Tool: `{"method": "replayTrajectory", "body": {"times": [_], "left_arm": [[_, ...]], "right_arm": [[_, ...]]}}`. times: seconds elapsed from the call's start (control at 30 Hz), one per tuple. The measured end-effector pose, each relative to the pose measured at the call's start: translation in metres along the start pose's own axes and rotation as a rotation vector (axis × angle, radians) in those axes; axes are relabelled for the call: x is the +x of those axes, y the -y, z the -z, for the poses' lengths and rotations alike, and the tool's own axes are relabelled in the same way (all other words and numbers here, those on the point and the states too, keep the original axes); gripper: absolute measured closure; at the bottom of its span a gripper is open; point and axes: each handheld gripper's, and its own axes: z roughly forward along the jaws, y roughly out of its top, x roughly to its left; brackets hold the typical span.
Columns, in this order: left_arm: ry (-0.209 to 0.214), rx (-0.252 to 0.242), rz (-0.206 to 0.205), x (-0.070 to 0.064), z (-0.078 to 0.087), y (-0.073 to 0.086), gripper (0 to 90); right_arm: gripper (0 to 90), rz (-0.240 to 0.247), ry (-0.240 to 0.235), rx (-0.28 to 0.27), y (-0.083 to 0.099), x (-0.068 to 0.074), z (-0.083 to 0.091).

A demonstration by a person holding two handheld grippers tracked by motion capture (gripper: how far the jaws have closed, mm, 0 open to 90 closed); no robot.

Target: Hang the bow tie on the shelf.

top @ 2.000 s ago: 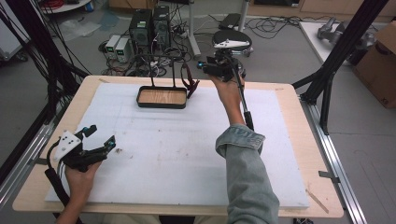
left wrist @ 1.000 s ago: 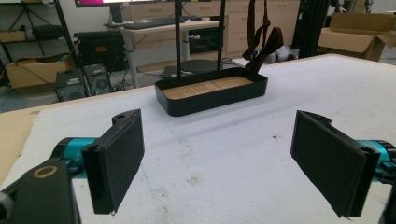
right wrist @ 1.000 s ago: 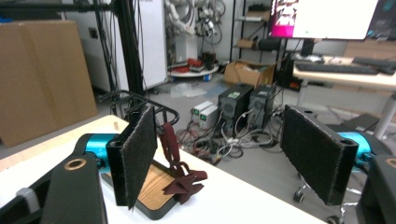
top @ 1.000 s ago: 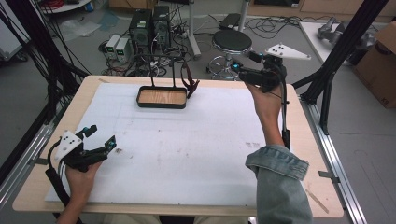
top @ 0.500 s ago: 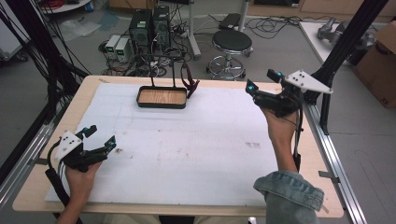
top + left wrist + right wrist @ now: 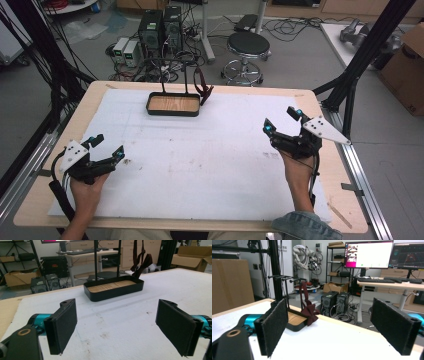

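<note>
Right claw (image 6: 281, 120) now near table's (image 6: 320, 165) right edge.

My left tool (image 6: 106, 146) sits low at the near left of the surface (image 6: 210, 165), jaws spread wide with nothing between them, pointing forward and a little rightward. My left hand (image 6: 86, 187) grips it from behind, forearm coming in from the bottom edge. In the left gripper view both black pads (image 6: 62, 325) stand well apart. My right tool (image 6: 281, 121) is at the right side, also gaping and holding nothing, its grey three-cornered plate (image 6: 322, 129) pointing to the right. My right hand (image 6: 296, 167) holds it from below, with a denim cuff (image 6: 302, 227) at the wrist. In the right gripper view its pads (image 6: 273, 326) are likewise far apart.
</note>
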Motion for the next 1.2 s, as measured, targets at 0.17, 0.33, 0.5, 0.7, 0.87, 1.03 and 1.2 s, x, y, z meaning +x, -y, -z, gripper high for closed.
{"method": "replayTrajectory", "body": {"times": [0.17, 0.33, 0.5, 0.7, 0.87, 1.03, 1.2], "left_arm": [[0.001, 0.000, 0.000, 0.000, 0.000, 0.000, 17.7], [0.000, 0.003, 0.000, 0.000, 0.000, 0.000, 17.7], [-0.003, 0.003, 0.003, 0.001, 0.000, 0.001, 17.7], [-0.005, 0.002, 0.003, 0.001, 0.000, 0.001, 17.7], [-0.004, 0.004, 0.001, 0.001, 0.000, 0.001, 17.7], [-0.004, 0.006, 0.000, 0.001, 0.000, 0.001, 17.7], [-0.004, 0.007, -0.002, 0.001, 0.000, 0.001, 17.7]], "right_arm": [[12.3, -0.017, 0.009, 0.006, 0.020, 0.004, 0.007], [12.2, -0.040, 0.005, 0.027, 0.040, 0.008, 0.012], [12.0, -0.046, -0.001, 0.049, 0.059, 0.013, 0.017], [11.5, -0.066, -0.020, 0.068, 0.080, 0.020, 0.021], [11.0, -0.082, -0.038, 0.130, 0.091, 0.026, 0.018], [11.0, -0.085, -0.033, 0.170, 0.099, 0.026, 0.017], [11.0, -0.075, -0.037, 0.165, 0.098, 0.029, 0.018]]}}
